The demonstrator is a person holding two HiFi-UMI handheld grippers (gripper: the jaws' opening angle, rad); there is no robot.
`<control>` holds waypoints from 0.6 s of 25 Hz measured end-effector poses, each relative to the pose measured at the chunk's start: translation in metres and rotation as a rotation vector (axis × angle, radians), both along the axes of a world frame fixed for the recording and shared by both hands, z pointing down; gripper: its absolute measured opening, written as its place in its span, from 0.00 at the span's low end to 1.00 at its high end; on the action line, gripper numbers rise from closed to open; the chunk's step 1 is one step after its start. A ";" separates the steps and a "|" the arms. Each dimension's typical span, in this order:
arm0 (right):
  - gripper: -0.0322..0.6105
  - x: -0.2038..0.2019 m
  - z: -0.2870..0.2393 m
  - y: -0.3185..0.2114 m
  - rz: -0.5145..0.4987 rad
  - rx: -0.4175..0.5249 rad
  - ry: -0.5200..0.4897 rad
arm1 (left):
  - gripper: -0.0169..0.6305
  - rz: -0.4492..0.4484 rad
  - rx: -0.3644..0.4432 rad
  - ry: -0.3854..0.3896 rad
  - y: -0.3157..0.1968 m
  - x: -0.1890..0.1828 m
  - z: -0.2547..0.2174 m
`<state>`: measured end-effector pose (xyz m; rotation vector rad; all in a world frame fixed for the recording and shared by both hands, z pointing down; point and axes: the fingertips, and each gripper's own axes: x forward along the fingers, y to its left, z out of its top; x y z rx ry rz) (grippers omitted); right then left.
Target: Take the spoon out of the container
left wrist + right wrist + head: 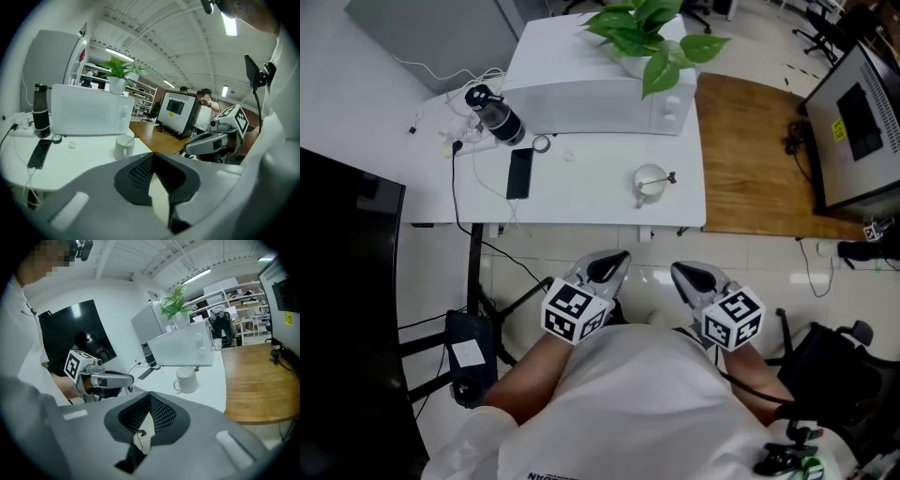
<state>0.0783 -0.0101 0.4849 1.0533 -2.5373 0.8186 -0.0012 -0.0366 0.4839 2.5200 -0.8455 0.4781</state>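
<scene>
While my left tool (pixel 612 265) and right tool (pixel 690 276) hang pressed together and empty near my body, I'd spread the right one, then reach for the spoon (pixel 664 178) handle leaning out of the mug (pixel 648 187) on the counter (pixel 581 192).

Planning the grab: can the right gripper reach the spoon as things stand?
Probably yes: the spoon handle sticks out of the mug near the table edge, nothing in between. The right gripper is shut and short of the table, though.

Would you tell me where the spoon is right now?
In the head view, the spoon sits in the white mug at the table's right, in front of the microwave.
</scene>
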 end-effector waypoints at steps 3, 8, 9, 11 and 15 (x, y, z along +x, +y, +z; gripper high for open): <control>0.06 -0.011 -0.007 -0.030 0.040 0.011 0.009 | 0.03 0.033 0.014 0.012 -0.035 -0.011 -0.008; 0.06 -0.022 -0.012 -0.075 0.121 0.027 0.029 | 0.03 0.101 0.030 0.024 -0.077 -0.026 -0.012; 0.06 -0.024 -0.013 -0.083 0.135 0.032 0.034 | 0.03 0.113 0.032 0.027 -0.084 -0.029 -0.012; 0.06 -0.030 -0.016 -0.096 0.158 0.042 0.040 | 0.03 0.133 0.035 0.034 -0.095 -0.034 -0.013; 0.06 -0.036 -0.020 -0.116 0.197 0.058 0.059 | 0.03 0.157 0.039 0.048 -0.117 -0.042 -0.015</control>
